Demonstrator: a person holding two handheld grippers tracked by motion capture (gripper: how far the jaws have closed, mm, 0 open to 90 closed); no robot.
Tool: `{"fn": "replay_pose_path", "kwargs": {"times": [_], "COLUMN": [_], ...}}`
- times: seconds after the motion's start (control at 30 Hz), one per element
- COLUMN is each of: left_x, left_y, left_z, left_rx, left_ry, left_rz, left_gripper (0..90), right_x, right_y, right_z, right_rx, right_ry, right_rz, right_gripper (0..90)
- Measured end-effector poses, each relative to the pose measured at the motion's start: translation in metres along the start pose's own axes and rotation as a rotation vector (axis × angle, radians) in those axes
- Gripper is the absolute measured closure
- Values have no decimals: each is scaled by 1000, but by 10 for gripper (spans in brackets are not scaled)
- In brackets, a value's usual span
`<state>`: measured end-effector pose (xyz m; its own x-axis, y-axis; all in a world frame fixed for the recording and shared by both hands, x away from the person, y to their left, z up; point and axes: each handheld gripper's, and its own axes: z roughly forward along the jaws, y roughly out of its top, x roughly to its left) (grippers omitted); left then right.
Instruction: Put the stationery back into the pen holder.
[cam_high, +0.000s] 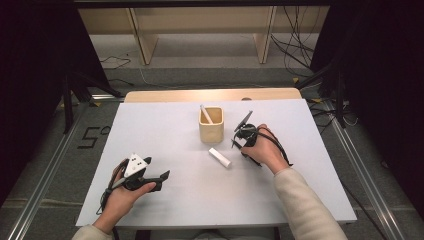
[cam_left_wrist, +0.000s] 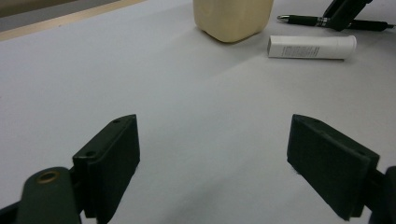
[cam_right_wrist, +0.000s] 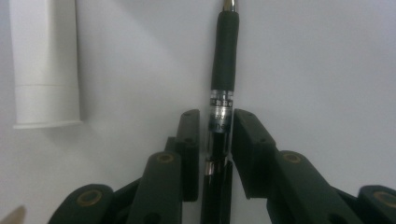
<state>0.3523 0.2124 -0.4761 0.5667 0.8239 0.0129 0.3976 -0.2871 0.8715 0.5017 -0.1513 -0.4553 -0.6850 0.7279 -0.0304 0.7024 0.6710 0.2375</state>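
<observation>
A: Jaws on the right gripper (cam_right_wrist: 219, 128) are sitting either side of the black pen (cam_right_wrist: 223, 70), which is lying flat on the white table (cam_high: 165, 130); can't tell if the pads are pressing.

B: Left gripper (cam_left_wrist: 212, 158)?

A: Gaping wide, holding nothing. White tube (cam_right_wrist: 44, 60) is lying just beside the pen, beige square cup (cam_high: 211, 126) standing near.

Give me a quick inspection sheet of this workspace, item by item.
Surface: white table top, bare between the things.
Job's things: black pen lying flat between the right gripper's jaws; beige cup holding a white stick; white tube lying beside the cup.
Clutter: nothing seen.
Grippers: right gripper closed on the pen; left gripper open, empty.
Cables: black leads on the floor behind.
Surroundings: wooden shelf frame, dark curtains.
</observation>
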Motion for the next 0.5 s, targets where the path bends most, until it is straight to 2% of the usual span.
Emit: {"fn": "replay_pose_path", "kwargs": {"times": [0.5], "left_x": [0], "left_y": [0], "left_z": [-1], "left_rx": [-2], "left_ry": [1], "left_rz": [0], "left_gripper": [169], "right_x": [-3], "right_y": [0], "right_z": [0], "right_rx": [3], "right_ry": [20], "right_rz": [14], "right_gripper": [754]}}
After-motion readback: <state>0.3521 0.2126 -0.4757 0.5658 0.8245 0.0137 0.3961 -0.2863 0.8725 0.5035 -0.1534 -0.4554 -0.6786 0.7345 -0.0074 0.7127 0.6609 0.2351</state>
